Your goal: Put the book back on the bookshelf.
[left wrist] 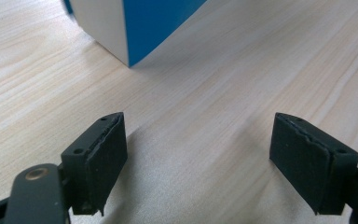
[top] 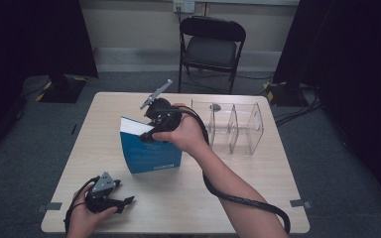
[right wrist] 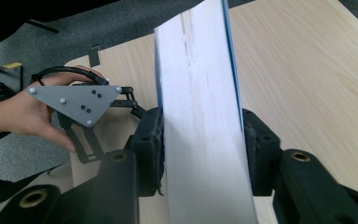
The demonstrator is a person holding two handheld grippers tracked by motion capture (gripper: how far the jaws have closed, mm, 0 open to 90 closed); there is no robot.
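A blue book (top: 149, 148) with a white page edge stands upright and a little tilted in the middle of the wooden table (top: 238, 188). My right gripper (top: 148, 135) comes down on its top edge from the right. In the right gripper view both pads lie against the book (right wrist: 200, 116), one on each side of the page block, so the gripper (right wrist: 203, 135) is shut on it. My left gripper (top: 124, 192) rests near the table's front left corner, open, its jaws (left wrist: 198, 158) wide apart over bare wood. The book's corner (left wrist: 158, 23) lies ahead of it.
A clear plastic divider box (top: 233, 126) with several compartments stands at the back right of the table. A black folding chair (top: 211, 44) stands behind the table. The other hand with its grey-plated gripper (right wrist: 81, 105) shows past the book. Dark curtains flank the room.
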